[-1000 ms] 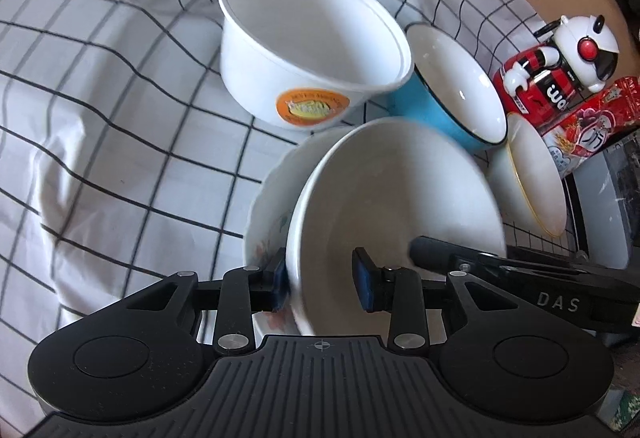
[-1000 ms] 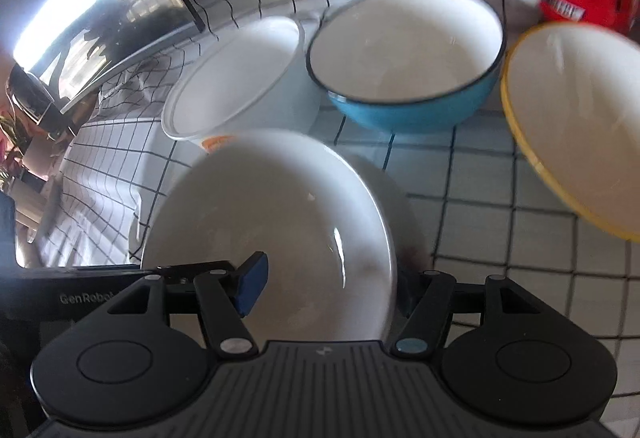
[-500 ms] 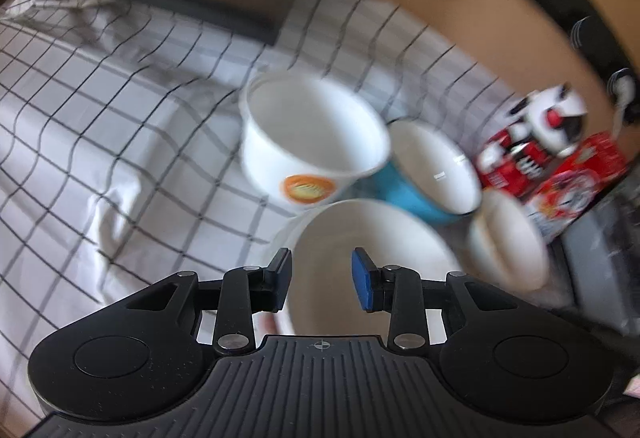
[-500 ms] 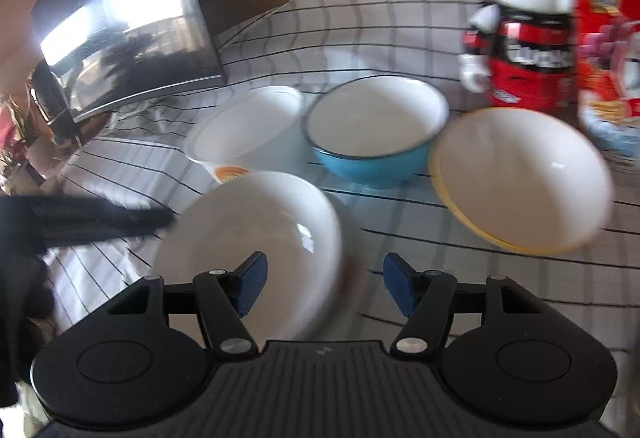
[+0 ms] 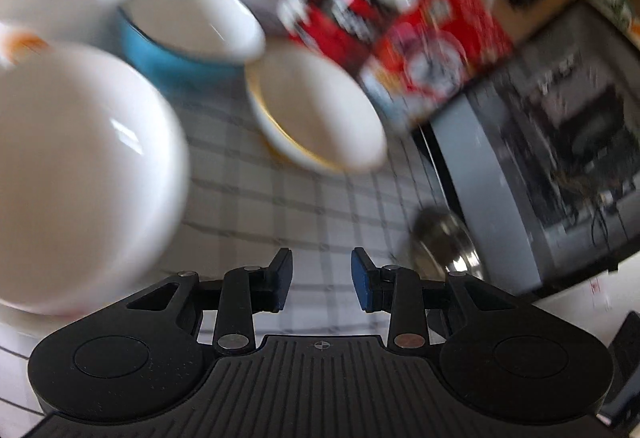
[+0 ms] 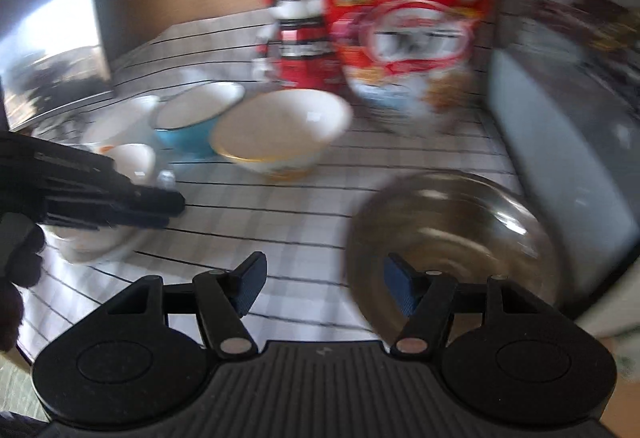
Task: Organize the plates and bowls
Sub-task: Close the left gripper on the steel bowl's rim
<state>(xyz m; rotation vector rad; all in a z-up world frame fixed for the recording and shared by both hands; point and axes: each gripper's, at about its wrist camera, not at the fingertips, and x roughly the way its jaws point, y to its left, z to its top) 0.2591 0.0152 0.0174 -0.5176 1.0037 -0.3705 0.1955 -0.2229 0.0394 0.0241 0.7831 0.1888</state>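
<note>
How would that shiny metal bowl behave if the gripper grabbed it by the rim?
The metal bowl looks thin-walled, so probably light and stiff. Its glossy surface may slip between the pads. Its rounded sides suggest it could rock or tip if pinched from one side.

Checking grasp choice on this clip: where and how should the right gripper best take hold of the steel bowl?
Probably by the rim. The steel bowl sits upright and open, its near wall just ahead of the open right gripper. Coming from the near side, one finger inside and one outside that thin edge looks best; the body seems too wide.

**Bowls lined up on the checked cloth**

Ahead-left of the left fingers sits a large white bowl [image 5: 80,166]; beyond it a blue bowl [image 5: 188,34] and a gold-rimmed bowl [image 5: 316,106]. A steel bowl [image 6: 452,234] lies just past the right fingers.
</note>
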